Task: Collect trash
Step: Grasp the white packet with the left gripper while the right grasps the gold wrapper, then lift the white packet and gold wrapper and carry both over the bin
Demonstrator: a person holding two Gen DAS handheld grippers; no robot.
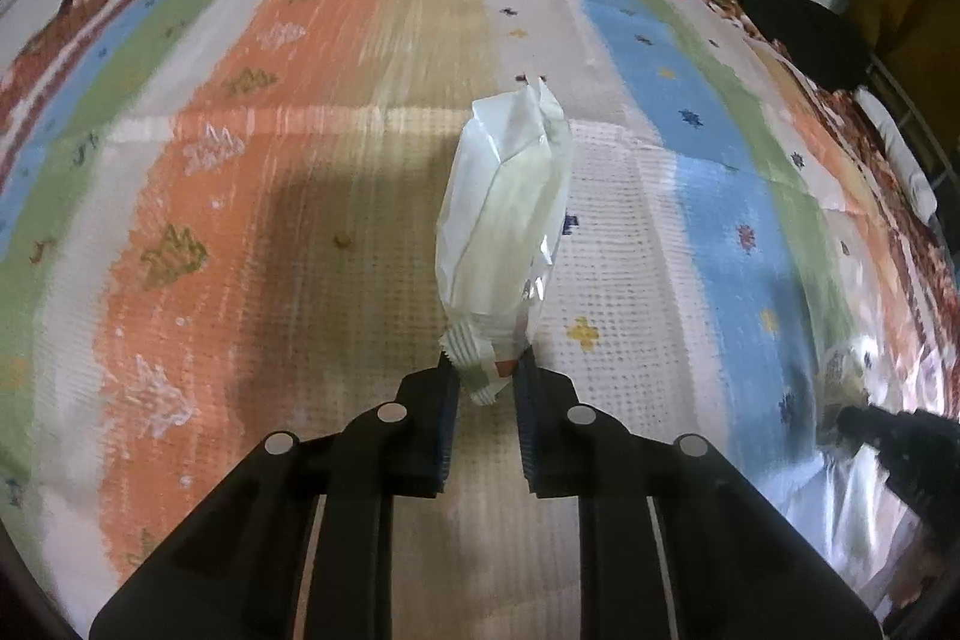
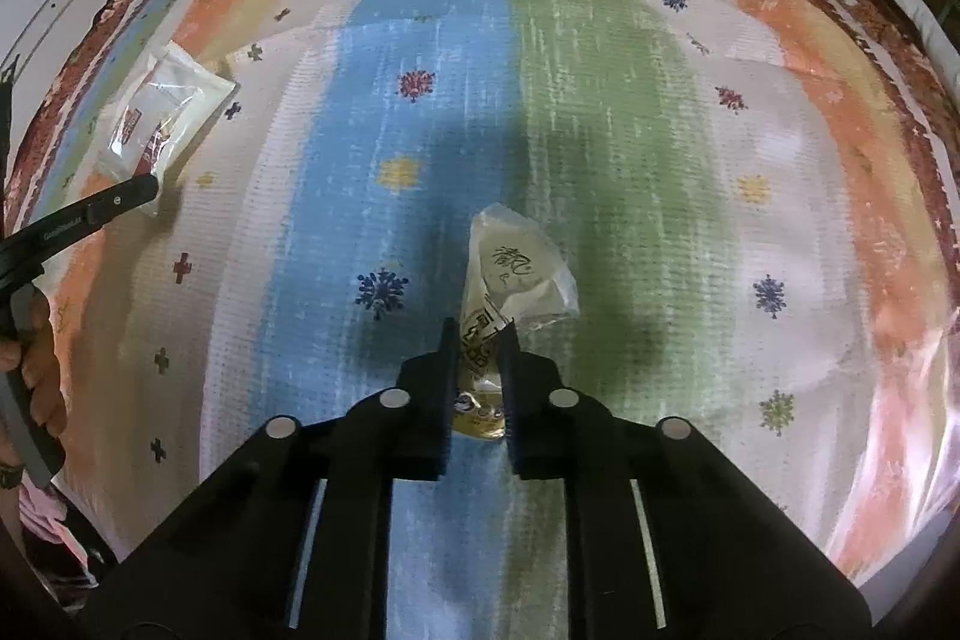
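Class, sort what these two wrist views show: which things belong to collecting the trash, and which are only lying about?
Part of the job:
- white wrapper, pinched in the left gripper
- clear printed wrapper, pinched in the right gripper

Just lying about:
- striped cloth
- dark object at the far edge

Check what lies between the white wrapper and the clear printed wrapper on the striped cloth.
Nothing lies there: only bare striped cloth separates the white wrapper from the clear printed wrapper, shown in the right wrist view.
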